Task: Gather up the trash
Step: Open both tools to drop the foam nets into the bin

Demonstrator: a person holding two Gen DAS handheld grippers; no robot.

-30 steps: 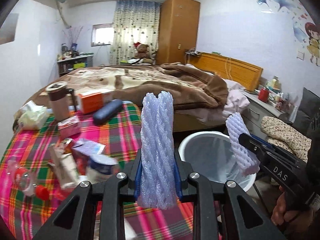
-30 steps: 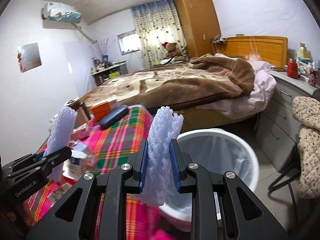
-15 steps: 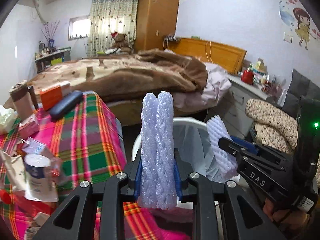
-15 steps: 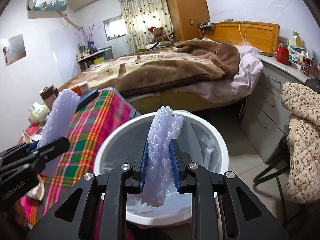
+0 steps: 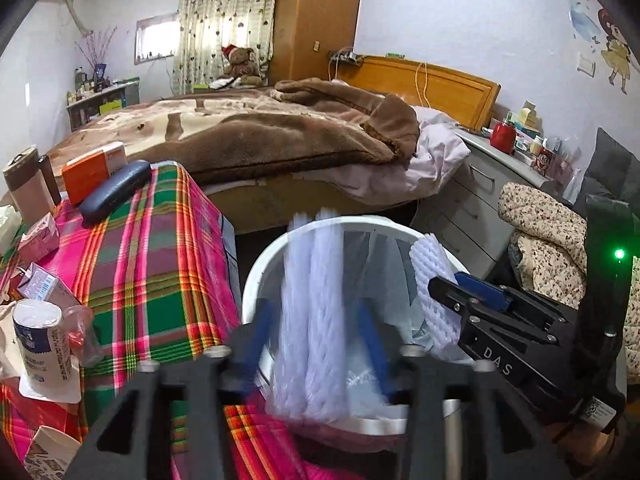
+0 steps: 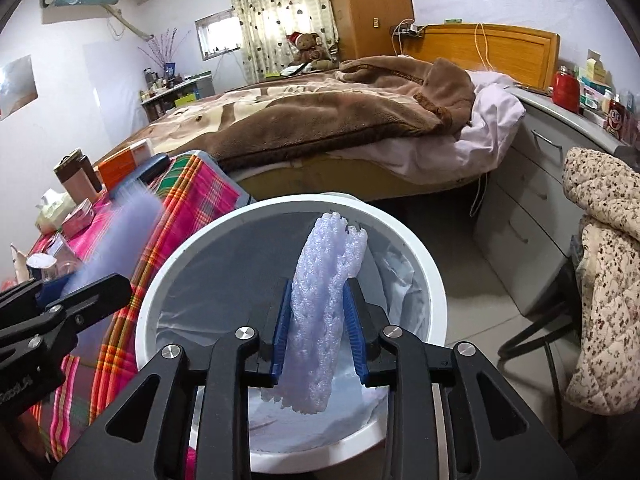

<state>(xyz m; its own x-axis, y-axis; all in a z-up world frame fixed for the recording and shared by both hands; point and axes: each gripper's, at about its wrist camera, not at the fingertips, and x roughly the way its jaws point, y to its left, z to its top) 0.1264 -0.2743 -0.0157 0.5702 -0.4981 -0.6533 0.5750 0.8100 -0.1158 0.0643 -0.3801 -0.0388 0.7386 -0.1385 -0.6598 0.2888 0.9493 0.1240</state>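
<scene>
Soft purple foam is what both claws carry — two fruit-wrap nets, the stretchy kind put around pears. The right gripper (image 6: 318, 340) pinches one foam net (image 6: 324, 312) between its blue pads (image 6: 280, 332), and the net stands up tall with its long side pointing away from the claw. Right under it and just past it is the white trash bin (image 6: 436, 292), with a thin plastic liner (image 6: 396, 280) inside. So the right net hangs over the bin's open mouth, and I think it would fall in if the pads let go.

The left gripper (image 5: 316, 340) is blurry. Its blue pads look spread apart from the other foam net (image 5: 312, 312), with gaps on both sides, so I think this claw is open and its net may be dropping. That net stands up tall too. In the left camera it sits over the near edge of the bin (image 5: 256, 276); in the right camera it shows as a blur (image 6: 128, 232) to the left, over the checked tablecloth (image 6: 188, 196) — so I cannot tell if it clears the rim.

The right claw looks nearer the middle of the bin.

On the table to the left, a paper cup (image 5: 38, 344) and small cartons (image 5: 38, 236) wait.
</scene>
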